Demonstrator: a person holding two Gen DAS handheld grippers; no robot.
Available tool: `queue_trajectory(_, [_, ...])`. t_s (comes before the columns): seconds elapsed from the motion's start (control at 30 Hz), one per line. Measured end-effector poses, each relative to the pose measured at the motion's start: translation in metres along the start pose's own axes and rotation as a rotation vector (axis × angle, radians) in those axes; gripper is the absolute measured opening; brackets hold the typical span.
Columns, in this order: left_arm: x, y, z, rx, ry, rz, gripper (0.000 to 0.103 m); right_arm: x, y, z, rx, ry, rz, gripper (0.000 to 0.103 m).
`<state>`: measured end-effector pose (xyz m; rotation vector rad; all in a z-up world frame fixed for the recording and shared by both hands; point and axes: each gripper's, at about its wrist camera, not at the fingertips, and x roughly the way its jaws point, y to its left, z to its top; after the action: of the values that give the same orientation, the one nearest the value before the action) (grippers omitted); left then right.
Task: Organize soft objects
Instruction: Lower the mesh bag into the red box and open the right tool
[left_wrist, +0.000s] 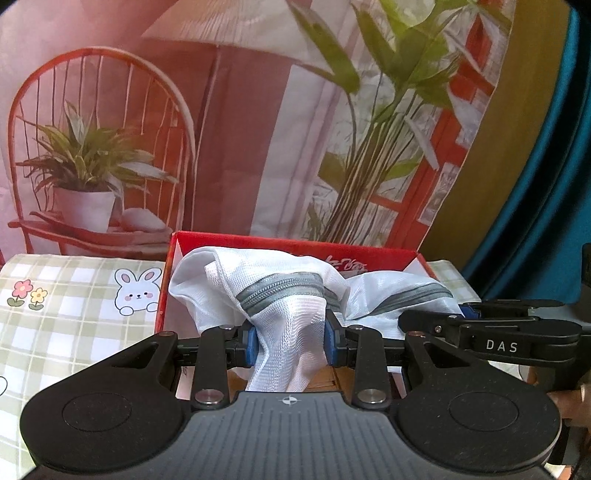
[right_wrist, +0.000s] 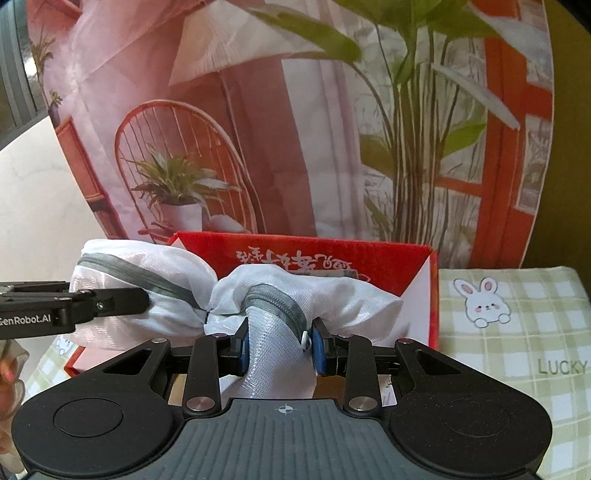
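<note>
Against a printed backdrop (left_wrist: 221, 129) of a red chair and plants, on a checked bunny cloth (left_wrist: 74, 295), your 2 grippers, left gripper (left_wrist: 290, 343) & right gripper (right_wrist: 280, 347), each pinch a bunch of the white mesh laundry bag (left_wrist: 280, 295), held over the red box (left_wrist: 295, 245).

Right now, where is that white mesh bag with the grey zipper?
The white mesh bag hangs bunched over the open red box, pinched between both hand-held grippers, left and right, with the checked bunny tablecloth alongside.
</note>
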<state>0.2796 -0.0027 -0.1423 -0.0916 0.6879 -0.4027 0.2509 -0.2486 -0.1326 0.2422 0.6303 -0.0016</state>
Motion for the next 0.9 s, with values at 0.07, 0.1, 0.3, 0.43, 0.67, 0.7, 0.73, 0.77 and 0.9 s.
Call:
queue_trajectory(0.07, [0.004, 0.001, 0.000, -0.001, 0.010, 0.006, 0.035, 0.006, -0.002, 0.000, 0.011, 0.012, 0.003, 0.029])
queue_trajectory(0.1, [0.005, 0.002, 0.001, -0.001, 0.014, 0.007, 0.035, 0.009, -0.003, 0.000, 0.015, 0.018, 0.004, 0.029])
queue_trajectory(0.3, [0.017, 0.002, 0.003, 0.009, 0.040, 0.019, 0.035, 0.027, -0.007, 0.001, 0.023, 0.049, -0.013, 0.029])
queue_trajectory(0.43, [0.028, 0.000, 0.005, 0.017, 0.057, 0.032, 0.036, 0.037, -0.008, 0.003, 0.015, 0.058, -0.039, 0.029])
queue_trajectory(0.67, [0.043, 0.002, 0.012, 0.048, 0.061, 0.089, 0.046, 0.053, -0.006, 0.011, 0.001, 0.085, -0.061, 0.028])
queue_trajectory(0.7, [0.044, 0.000, 0.013, 0.071, 0.056, 0.122, 0.054, 0.055, -0.007, 0.010, -0.001, 0.090, -0.065, 0.028])
queue_trajectory(0.73, [0.045, -0.001, 0.013, 0.089, 0.049, 0.142, 0.055, 0.057, -0.007, 0.009, -0.004, 0.097, -0.070, 0.029])
queue_trajectory(0.77, [0.046, -0.002, 0.014, 0.104, 0.043, 0.152, 0.056, 0.060, -0.008, 0.007, -0.001, 0.108, -0.081, 0.030])
queue_trajectory(0.9, [0.043, -0.005, 0.014, 0.131, 0.029, 0.193, 0.063, 0.060, -0.010, 0.008, 0.024, 0.098, -0.142, 0.047])
